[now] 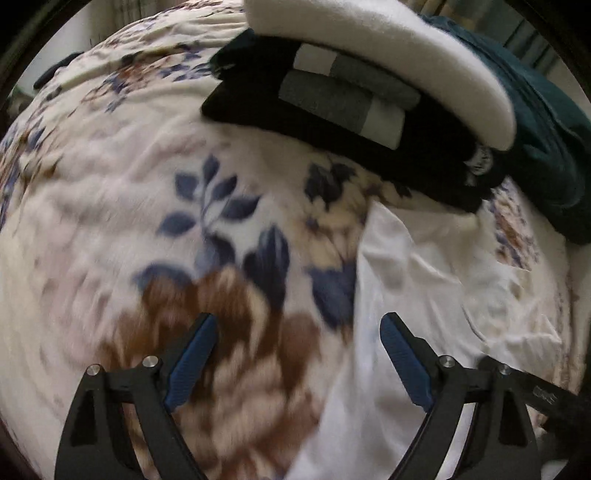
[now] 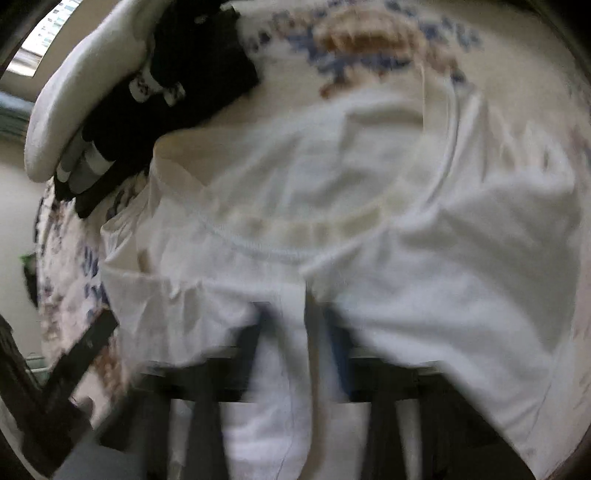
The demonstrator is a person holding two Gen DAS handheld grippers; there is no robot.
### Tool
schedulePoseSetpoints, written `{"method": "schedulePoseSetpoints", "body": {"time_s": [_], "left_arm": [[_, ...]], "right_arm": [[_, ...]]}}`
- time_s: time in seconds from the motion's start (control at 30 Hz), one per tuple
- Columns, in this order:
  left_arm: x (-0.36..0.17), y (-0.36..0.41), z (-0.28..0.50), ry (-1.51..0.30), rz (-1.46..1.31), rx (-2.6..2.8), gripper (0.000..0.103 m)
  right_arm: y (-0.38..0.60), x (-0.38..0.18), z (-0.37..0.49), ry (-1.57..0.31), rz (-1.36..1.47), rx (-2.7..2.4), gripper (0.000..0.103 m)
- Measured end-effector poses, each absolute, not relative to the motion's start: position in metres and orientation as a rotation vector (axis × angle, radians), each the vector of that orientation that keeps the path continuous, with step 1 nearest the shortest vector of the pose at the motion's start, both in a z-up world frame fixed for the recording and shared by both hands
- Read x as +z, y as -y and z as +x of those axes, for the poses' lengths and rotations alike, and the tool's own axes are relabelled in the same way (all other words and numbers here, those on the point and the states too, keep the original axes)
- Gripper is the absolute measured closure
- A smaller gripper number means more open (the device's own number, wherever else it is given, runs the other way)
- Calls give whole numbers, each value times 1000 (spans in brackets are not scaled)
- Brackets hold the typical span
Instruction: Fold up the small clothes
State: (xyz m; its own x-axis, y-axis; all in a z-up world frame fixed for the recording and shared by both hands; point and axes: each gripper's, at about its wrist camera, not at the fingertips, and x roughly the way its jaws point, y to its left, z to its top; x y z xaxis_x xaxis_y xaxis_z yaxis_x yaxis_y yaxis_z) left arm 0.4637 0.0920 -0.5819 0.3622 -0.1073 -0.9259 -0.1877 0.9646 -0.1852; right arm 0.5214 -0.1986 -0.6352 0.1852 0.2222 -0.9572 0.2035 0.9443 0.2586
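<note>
A cream plush blanket (image 1: 110,206) with blue leaves and brown flowers covers the bed. A window (image 2: 51,26) shows at the upper left, blurred.

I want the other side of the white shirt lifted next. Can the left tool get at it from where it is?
Probably yes. The left tool is open over the blanket, the white shirt lies right beside it, and nothing sits between them.

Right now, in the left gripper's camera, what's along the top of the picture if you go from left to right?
Flowery blanket → black folded clothes with grey stripes → white folded cloth lying on them → dark green garment.
</note>
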Motion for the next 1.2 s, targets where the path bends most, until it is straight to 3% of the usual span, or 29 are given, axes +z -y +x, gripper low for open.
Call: {"method": "schedulePoseSetpoints", "body": {"time_s": [0.27,0.37,0.47,0.5,0.53,0.57,0.83,1.0,1.03,1.1,1.2], "left_arm": [[-596,-96,489,-1230,-221,59,13],[-592,-102,487,-1231,-230,55,13],[-577,-117,479,-1224,-264,57,13],[-572,-119,474,-1218,-265,59,13],[-565,-121,466,-1204,-266,53,13],[-561,-121,461,-1194,-261,45,13],[-591,-122,415,-1278,-111,36,13],[-554,-130,400,-1228,-150,6,12],[-544,-130,397,-1214,-154,1,8],[-523,-127,388,-1185,-158,-16,4],[-496,-104,369,-1150,-161,-29,3]], "right_arm": [[224,-617,524,-1313,315,-71,102],[217,-626,535,-1376,344,-46,102],[219,-618,533,-1388,371,-54,86],[220,-609,527,-1367,374,-45,72],[218,-605,521,-1360,384,-23,65],[215,-603,516,-1366,389,-1,63],[173,-647,461,-1589,180,55,63],[209,-597,458,-1544,313,27,61],[219,-583,455,-1532,335,19,47],[244,-557,447,-1513,377,23,29],[272,-531,439,-1519,385,20,18]]}}
